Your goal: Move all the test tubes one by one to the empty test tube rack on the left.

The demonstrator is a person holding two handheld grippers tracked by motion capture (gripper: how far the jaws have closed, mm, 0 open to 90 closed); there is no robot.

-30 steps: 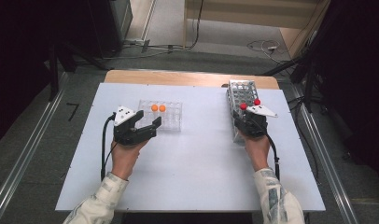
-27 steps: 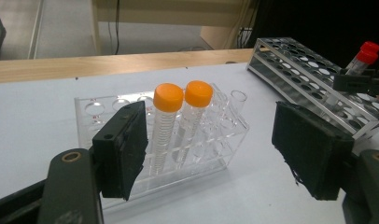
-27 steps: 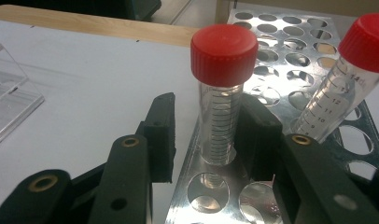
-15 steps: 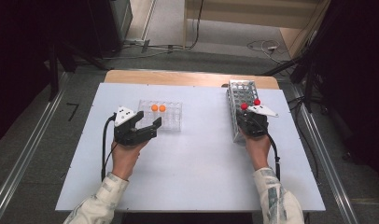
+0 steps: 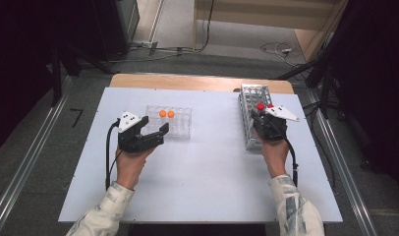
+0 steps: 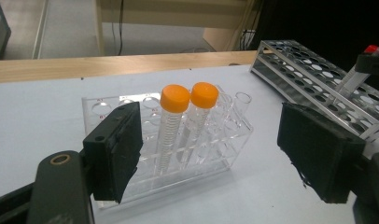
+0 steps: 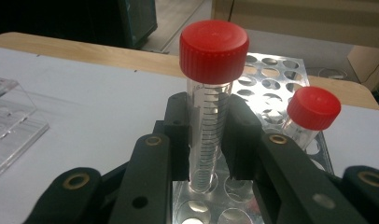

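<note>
From above, the right gripper [image 5: 267, 120] is sitting over the near end of the metal rack [image 5: 250, 98] at the table's [image 5: 212, 191] right side, with two red caps showing just at its tip. The left gripper [image 5: 149, 129] is resting well apart on the left, its jaws standing wide and empty, their tips pointing at the clear rack [image 5: 180, 129], which is holding two orange-capped tubes [image 5: 166, 114] side by side.

In the left gripper view, the jaws are gaping with nothing between the pads; they have just been opening a little further. The clear rack [image 6: 234, 140] is standing just beyond them, nearer the left pad, and the orange-capped tubes [image 6: 171, 126] are rising upright from its middle holes, clear-walled with fine graduation marks. The metal rack [image 6: 313, 70] is lying farther off at the right.

In the right gripper view, the right gripper [image 7: 207, 140] is closed on the red-capped tube [image 7: 208, 135]: both pads are pressing on its clear barrel below the cap, the jaws having just closed in. The tube is standing upright, its foot in a hole of the metal rack [image 7: 271, 70], its black scale marks facing the camera and its ribbed red cap well above the pads. A second red-capped tube [image 7: 309, 116] is leaning in the rack just to the right.
</note>
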